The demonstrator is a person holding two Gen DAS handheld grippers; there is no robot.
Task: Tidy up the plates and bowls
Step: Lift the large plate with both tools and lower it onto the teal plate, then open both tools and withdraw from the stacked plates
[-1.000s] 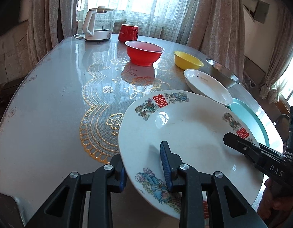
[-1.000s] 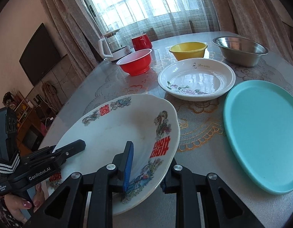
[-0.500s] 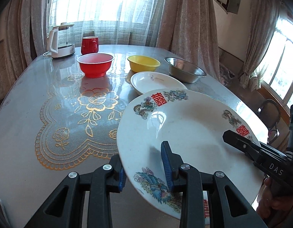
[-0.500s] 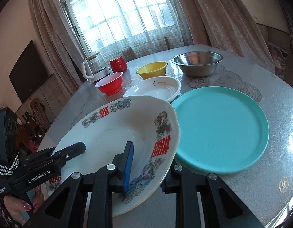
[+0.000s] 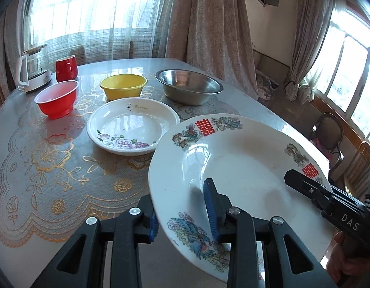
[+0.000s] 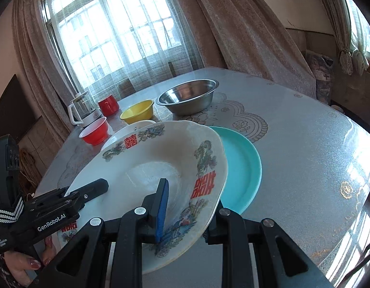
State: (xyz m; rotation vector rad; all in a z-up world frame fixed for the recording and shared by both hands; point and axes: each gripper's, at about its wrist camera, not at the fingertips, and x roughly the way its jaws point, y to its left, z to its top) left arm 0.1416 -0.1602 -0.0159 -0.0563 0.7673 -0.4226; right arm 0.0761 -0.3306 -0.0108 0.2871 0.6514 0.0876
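Note:
Both grippers hold one large white plate with red characters and dragon prints (image 5: 245,165), also in the right wrist view (image 6: 161,158), lifted above the table. My left gripper (image 5: 182,218) is shut on its left rim. My right gripper (image 6: 185,216) is shut on its right rim. The plate hangs over the left part of a teal plate (image 6: 242,168) on the table. A white floral plate (image 5: 132,124), a yellow bowl (image 5: 123,87), a red bowl (image 5: 57,99) and a steel bowl (image 5: 188,86) stand beyond.
A glass kettle (image 5: 33,69) and a red mug (image 5: 66,68) stand at the far left of the table (image 5: 52,168). Curtains and windows are behind. The table's right edge (image 6: 353,192) is near, with a chair (image 5: 326,134) beyond.
Both grippers have carried the large plate rightward and higher. It now overlaps the teal plate, and the bowls have shifted left in view.

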